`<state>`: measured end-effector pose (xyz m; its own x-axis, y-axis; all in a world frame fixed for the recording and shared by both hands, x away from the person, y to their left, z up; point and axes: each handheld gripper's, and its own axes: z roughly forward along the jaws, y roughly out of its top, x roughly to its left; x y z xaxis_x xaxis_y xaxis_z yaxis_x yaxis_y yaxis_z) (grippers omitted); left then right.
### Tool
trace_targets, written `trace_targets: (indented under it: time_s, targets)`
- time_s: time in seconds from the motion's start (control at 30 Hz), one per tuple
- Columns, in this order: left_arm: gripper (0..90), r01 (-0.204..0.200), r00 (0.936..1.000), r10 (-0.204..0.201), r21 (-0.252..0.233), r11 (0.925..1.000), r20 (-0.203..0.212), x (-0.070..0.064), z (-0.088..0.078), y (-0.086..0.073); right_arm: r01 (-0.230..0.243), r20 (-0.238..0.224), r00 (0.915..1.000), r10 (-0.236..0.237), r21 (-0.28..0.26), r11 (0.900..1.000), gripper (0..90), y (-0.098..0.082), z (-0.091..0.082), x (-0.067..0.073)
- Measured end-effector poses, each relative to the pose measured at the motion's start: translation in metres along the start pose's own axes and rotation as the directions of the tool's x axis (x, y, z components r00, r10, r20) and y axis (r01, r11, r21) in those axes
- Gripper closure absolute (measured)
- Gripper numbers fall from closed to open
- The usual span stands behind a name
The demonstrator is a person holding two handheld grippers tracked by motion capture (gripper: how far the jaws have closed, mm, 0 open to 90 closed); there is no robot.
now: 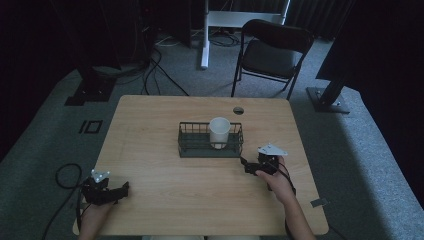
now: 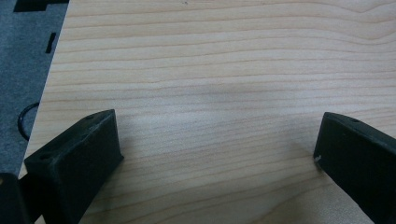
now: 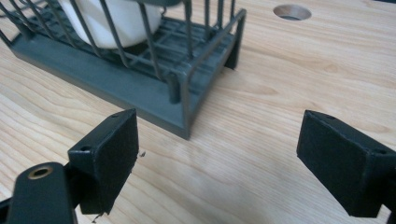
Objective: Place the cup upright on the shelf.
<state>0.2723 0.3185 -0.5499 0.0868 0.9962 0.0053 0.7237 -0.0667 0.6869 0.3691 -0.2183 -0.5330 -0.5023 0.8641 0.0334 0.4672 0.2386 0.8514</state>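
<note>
I am holding my right tongs [image 1: 248, 165] released, just near and right of the dark wire basket [image 1: 210, 150] carrying the white paper cup [image 1: 219, 131]. My left tongs [image 1: 122, 190] are gaping, empty, over the near-left wooden counter [image 1: 165, 195].

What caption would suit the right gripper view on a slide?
Open right gripper above the wooden table, facing a corner of the wire basket holding a white cup.
</note>
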Motion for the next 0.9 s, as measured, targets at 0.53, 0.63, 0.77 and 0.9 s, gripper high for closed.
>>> trace_targets:
  time_s: [0.53, 0.63, 0.77, 0.9]
  targets:
    - [0.8, 0.000, 1.0000, 0.000, 0.000, 1.0000, 0.000, 0.000, 0.000, 0.000, -0.033, 0.086, 0.9959, 0.027, 0.060, 0.998, 12.9, -0.021, -0.011, -0.017]
    - [0.8, 0.000, 1.0000, 0.000, 0.000, 1.0000, 0.000, 0.000, 0.000, 0.000, -0.045, 0.122, 0.9919, 0.036, 0.072, 0.996, 12.9, -0.025, -0.014, -0.021]
    - [0.8, 0.000, 1.0000, 0.000, 0.000, 1.0000, 0.000, 0.000, 0.000, 0.000, -0.059, 0.156, 0.9867, 0.046, 0.082, 0.995, 12.9, -0.028, -0.017, -0.024]
    - [0.8, 0.000, 1.0000, 0.000, 0.000, 1.0000, 0.000, 0.000, 0.000, 0.000, -0.068, 0.205, 0.9777, 0.044, 0.112, 0.991, 12.9, -0.030, -0.019, -0.025]
